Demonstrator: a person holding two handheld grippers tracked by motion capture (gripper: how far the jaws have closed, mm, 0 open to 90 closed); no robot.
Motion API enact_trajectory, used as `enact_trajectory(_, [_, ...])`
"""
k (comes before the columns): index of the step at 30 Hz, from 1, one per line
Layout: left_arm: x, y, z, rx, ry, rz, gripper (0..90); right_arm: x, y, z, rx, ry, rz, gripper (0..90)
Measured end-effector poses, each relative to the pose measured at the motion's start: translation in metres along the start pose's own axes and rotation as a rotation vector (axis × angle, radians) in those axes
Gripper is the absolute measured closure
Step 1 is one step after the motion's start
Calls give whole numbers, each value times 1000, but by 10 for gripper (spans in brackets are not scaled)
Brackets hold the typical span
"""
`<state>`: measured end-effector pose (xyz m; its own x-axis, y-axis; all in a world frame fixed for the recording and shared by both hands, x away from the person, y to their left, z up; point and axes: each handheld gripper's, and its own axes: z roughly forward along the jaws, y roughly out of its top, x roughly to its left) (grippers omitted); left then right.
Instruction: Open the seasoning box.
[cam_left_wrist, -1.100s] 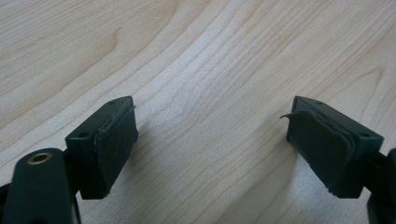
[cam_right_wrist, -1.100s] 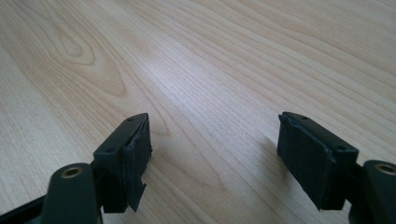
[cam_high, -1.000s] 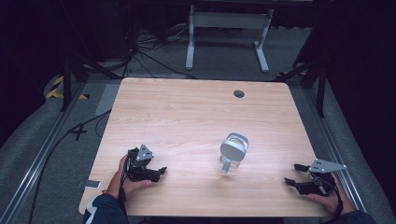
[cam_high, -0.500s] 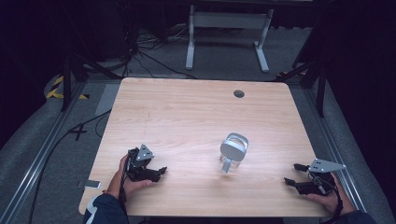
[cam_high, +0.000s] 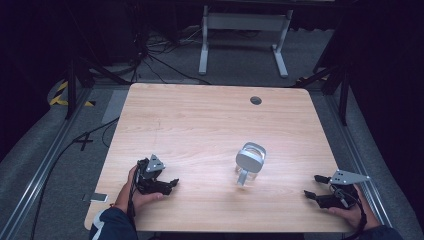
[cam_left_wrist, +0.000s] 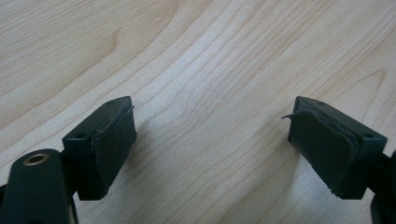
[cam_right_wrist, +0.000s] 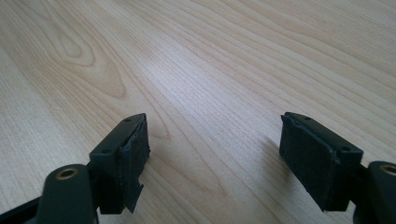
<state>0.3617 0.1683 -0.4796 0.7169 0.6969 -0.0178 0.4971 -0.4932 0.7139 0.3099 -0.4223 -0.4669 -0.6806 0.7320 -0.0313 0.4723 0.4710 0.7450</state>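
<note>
One clear glass mug (cam_high: 248, 163) — upright

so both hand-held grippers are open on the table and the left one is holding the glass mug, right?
Not quite. Both are open, but the left hand-held gripper holds nothing: the left gripper view shows bare wood between its jaws. In the high view the glass mug stands apart, between it and the right hand-held gripper, on the table.
</note>
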Motion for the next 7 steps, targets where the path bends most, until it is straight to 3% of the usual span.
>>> enact_trajectory(7, [0,0,1,-2,-7,-6,152,0,0,0,1,0,-1,241])
